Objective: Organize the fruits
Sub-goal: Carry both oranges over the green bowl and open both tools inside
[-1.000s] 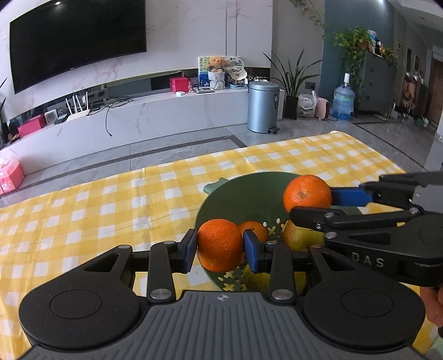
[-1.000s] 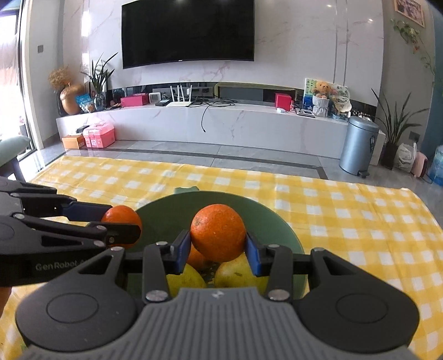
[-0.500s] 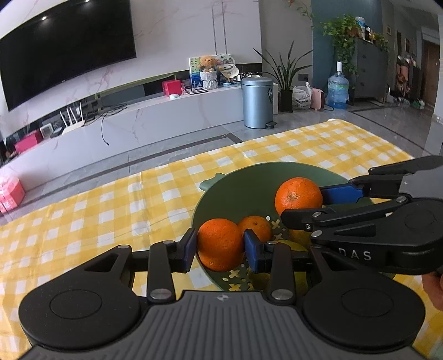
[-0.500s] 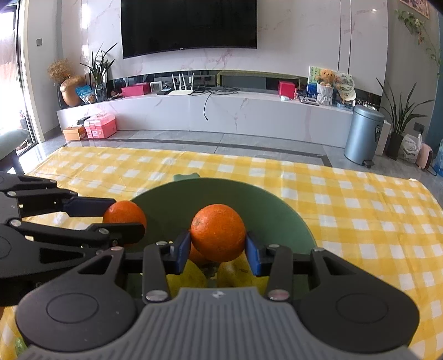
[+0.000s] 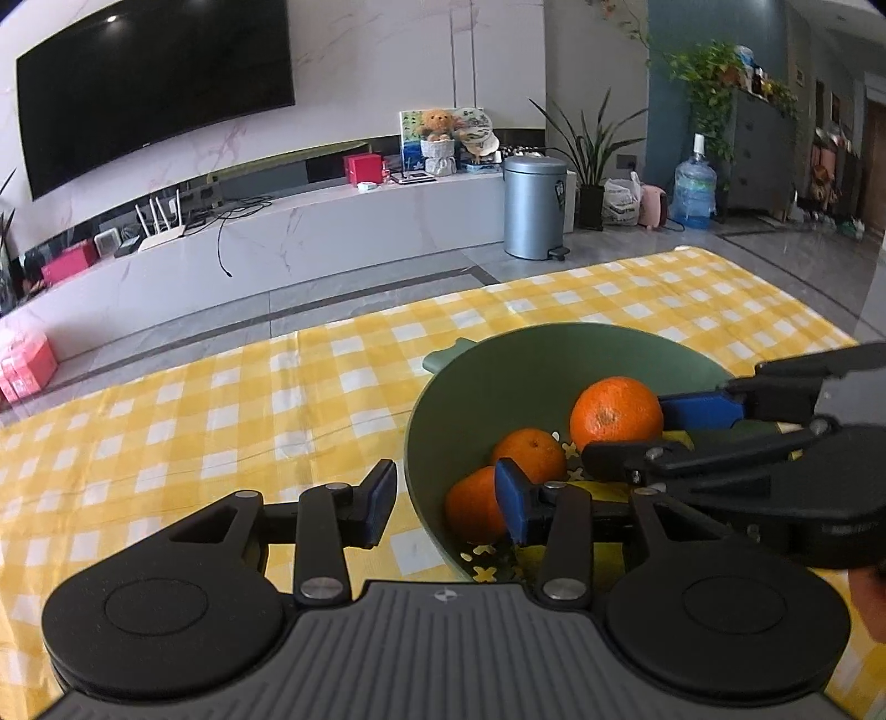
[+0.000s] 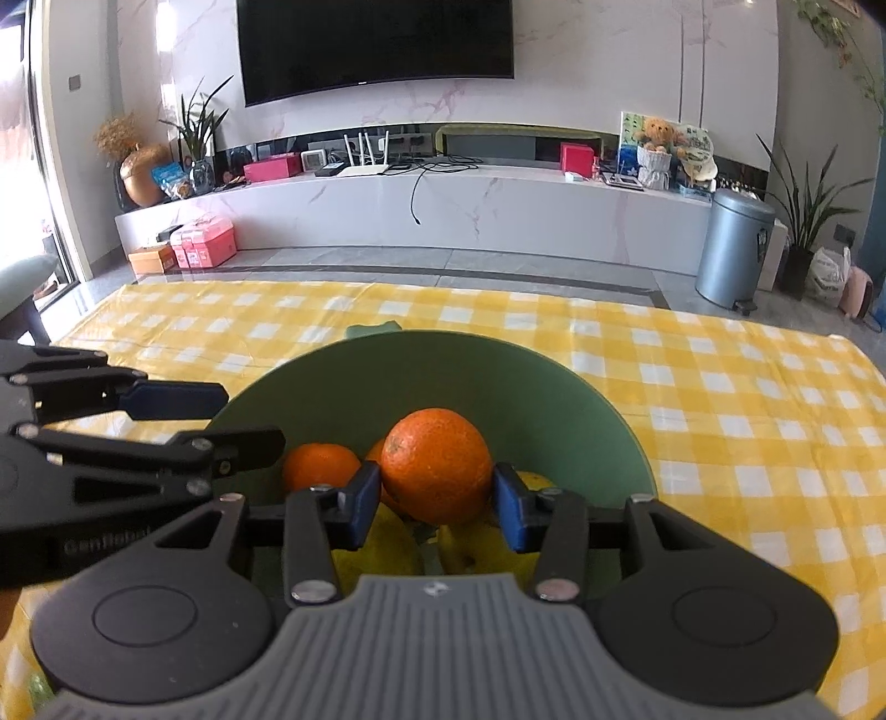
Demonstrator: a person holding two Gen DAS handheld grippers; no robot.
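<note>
Pictured over a green bowl [image 6: 581, 399] on a yellow-and-white checked tabletop [image 6: 747, 399]: two hand-held grippers, one empty, one loaded. Left gripper [image 5: 446, 501] with blue-padded fingers [image 5: 379, 507] spread apart and holding nothing, straddling the bowl's near-left rim — one finger outside the wall, the other inside, just in front of a loose orange [image 5: 473, 512]. Right gripper [image 6: 437, 507] clamped on a larger orange [image 6: 437, 473], held above the bowl's contents. Inside the bowl, a second loose orange [image 5: 529, 454] just behind the first, plus yellow fruit [image 6: 382, 554] underneath, near the bottom, and a yellow flower pattern [image 5: 482, 562] on the inner wall. Partly legible white lettering on the left gripper's side in the right wrist view, reading roughly "GenRobot" [image 6: 105, 545]; white letters on the right gripper's body in the left wrist view cut off and unreadable.

Beyond the tabletop, a living room with grey tiled floor [image 6: 443, 263] — a long white marble-look console [image 6: 443, 205] under a large wall-mounted black television [image 6: 376, 44]. On the console, a white router [image 6: 362, 166], red boxes [image 6: 576, 155] and a teddy bear [image 6: 656, 133]. Silver pedal bin [image 6: 731, 249] and potted plants [image 6: 808, 221] at right, pink cases [image 6: 202, 241] on the floor at left, a blue water jug [image 5: 695, 191] by the far wall.
</note>
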